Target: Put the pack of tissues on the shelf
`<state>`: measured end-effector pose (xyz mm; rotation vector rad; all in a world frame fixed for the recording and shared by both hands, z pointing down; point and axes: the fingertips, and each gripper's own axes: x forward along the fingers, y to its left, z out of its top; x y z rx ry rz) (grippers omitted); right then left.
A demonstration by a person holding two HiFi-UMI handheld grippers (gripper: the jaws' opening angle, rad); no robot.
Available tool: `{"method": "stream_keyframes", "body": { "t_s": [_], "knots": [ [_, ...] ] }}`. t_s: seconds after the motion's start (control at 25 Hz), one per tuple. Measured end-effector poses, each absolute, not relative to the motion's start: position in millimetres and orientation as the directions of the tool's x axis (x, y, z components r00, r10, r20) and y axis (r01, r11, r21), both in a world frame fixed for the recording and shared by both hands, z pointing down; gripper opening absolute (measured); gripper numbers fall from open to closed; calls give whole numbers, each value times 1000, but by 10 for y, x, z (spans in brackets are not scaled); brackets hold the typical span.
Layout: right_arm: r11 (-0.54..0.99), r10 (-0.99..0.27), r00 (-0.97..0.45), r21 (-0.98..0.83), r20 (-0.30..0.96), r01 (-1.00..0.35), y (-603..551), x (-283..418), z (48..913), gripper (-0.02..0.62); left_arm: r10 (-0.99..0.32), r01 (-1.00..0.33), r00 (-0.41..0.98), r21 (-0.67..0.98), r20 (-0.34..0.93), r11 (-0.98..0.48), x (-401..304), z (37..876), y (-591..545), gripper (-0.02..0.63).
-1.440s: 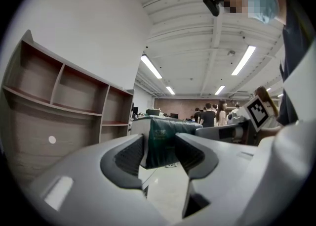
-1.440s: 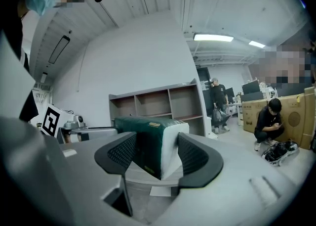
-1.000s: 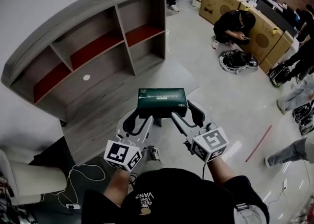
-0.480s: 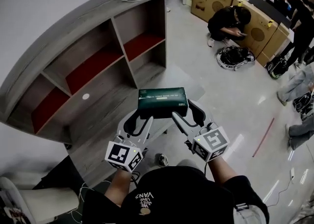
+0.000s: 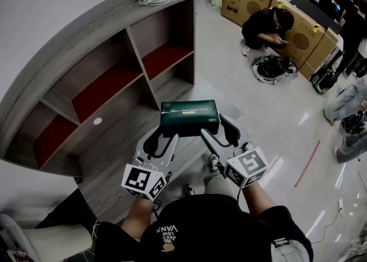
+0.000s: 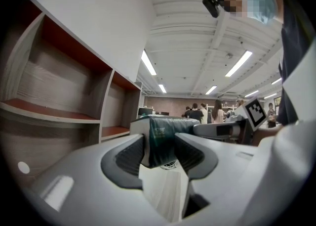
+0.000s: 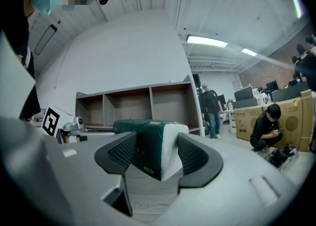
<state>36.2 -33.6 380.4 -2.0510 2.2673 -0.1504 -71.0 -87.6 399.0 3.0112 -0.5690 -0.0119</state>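
Dark green wrapping is covering the pack of tissues (image 5: 190, 116), which I am carrying in the air in front of me. It is hanging above the pale floor (image 5: 269, 117), just to the right of the grey wooden shelf (image 5: 69, 32), and is not yet inside any compartment.

I am using both tools because the pack is wide and soft, so one grip at an end would probably let it sag or twist. The left gripper (image 5: 163, 138) is pinching the left end of the pack's near side. Its jaws are drawn in until the ribbed pads are pressing into the wrapping. The right gripper (image 5: 220, 133) is doing the same at the right end, and its own camera is showing the green and white corner squeezed between the pads. Neither set of jaws is gaping; both are clamping the pack only.

The pack is lying flat, with its broad printed face turned up toward my head camera. Its long axis is running left to right, across the line of my two arms. The far long edge is leading. That edge is lying at an angle to the shelf openings on the left, so I am judging that a turn toward them is needed first.
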Motion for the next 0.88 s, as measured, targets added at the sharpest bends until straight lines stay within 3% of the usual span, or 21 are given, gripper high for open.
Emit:
{"method": "stream_keyframes", "body": {
  "t_s": [0.88],
  "knots": [
    [398, -917, -400, -61, 11, -915, -1790, 1181, 3684, 262, -614, -613, 789, 88, 12, -785, 36, 3993, -1973, 210]
  ]
}}
